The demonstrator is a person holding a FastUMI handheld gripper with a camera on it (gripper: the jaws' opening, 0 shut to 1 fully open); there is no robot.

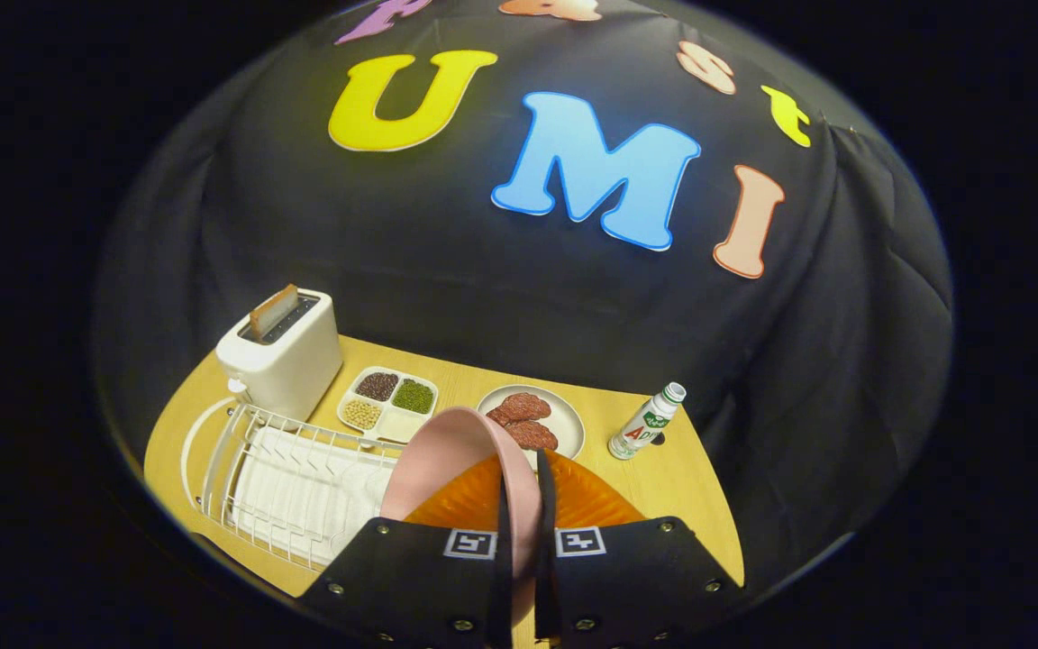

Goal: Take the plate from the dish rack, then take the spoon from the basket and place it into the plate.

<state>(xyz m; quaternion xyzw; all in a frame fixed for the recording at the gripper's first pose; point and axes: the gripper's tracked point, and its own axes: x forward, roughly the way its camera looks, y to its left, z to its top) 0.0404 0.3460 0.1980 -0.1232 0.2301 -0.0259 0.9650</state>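
The hand-held gripper (520, 532) was clenched on the rim of the pink plate (447, 455), both fingers (503, 541) pressing its edge from either side so that it stood on edge, lifted just clear of the right end of the white dish rack (289, 482); an edge grip seemed the only hold two narrow fingers could get on a thin upright plate. Behind the plate, near the fingers, sat something ribbed and orange (596, 500) (probably the basket, though I could not tell, and no spoon could be made out). On the wooden bench (672, 478) I counted one white toaster (283, 353) at the far left with one slice standing in its slot, one divided tray (390, 403) with three kinds of grain in its compartments, one pale dish (564, 424) holding two reddish pieces of meat, and one small bottle (648, 422) to the far right. The lift looked complete, with setting down still to come.
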